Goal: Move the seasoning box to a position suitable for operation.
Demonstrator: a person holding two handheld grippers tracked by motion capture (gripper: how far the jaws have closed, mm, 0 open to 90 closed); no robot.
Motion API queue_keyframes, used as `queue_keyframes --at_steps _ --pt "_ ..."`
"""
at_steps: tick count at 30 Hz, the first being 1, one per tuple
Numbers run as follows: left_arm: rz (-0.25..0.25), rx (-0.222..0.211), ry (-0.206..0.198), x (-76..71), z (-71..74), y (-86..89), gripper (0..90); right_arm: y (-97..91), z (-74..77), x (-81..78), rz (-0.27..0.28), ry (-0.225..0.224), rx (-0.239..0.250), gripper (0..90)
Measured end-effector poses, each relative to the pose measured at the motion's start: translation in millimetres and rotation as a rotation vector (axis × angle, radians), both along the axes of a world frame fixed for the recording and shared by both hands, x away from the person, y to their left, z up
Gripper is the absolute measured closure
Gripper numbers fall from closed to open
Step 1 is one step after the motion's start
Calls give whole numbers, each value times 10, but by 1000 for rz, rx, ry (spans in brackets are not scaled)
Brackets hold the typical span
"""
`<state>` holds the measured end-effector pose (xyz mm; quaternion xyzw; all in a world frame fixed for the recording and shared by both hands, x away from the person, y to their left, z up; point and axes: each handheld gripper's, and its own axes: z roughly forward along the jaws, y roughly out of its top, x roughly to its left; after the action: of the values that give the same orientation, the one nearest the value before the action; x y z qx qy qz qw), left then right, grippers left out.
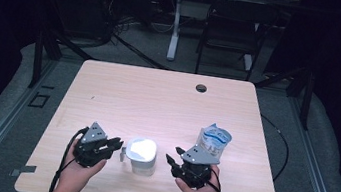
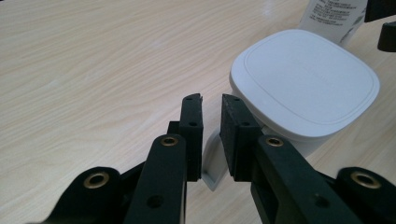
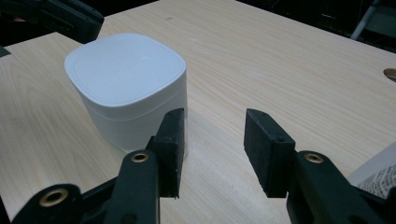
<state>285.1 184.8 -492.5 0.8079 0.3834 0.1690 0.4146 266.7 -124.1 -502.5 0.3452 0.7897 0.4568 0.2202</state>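
L gripper (image 2: 211, 105) slightly open astride white jug's (image 2: 303, 84) handle (image 2: 211, 161), not pinching; R gripper (image 3: 212, 123) open, empty. Jug prob. rigid, slick plastic; grab handle.

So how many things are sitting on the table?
2. A white lidded container stands near the front edge between the two grippers. A blue-and-white pouch stands farther right, just behind the right gripper. Nothing else seems hidden.

The table (image 1: 158, 99) was lit brightly from above, while the surroundings were left in near darkness. The lid of the white container (image 1: 142, 148) was washed out by glare in the high view. Soft shadows were cast beside it. The near jaws were rendered slightly soft in both gripper views.
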Motion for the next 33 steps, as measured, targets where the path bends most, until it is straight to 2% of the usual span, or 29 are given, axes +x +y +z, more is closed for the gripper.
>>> queue_keyframes --at_steps 6,11,15,21,24,26,33 --pt "6 -3 1 1 71 5 779 55 4 12 -3 -21 -29 630" --pt "-4 -11 -5 6 124 -4 759 85 20 28 0 -28 -33 668" --pt "-12 -9 -23 9 154 -13 747 112 28 45 16 -6 -47 686" --pt "-10 -23 -37 4 181 -24 717 153 14 55 32 3 -43 704" --pt "-17 -28 -35 7 191 -32 710 171 7 51 52 24 -32 735" --pt "-18 -24 -34 11 191 -42 709 194 2 39 55 17 -47 713" --pt "-63 -28 4 39 175 -98 822 214 -4 35 50 13 -63 697"
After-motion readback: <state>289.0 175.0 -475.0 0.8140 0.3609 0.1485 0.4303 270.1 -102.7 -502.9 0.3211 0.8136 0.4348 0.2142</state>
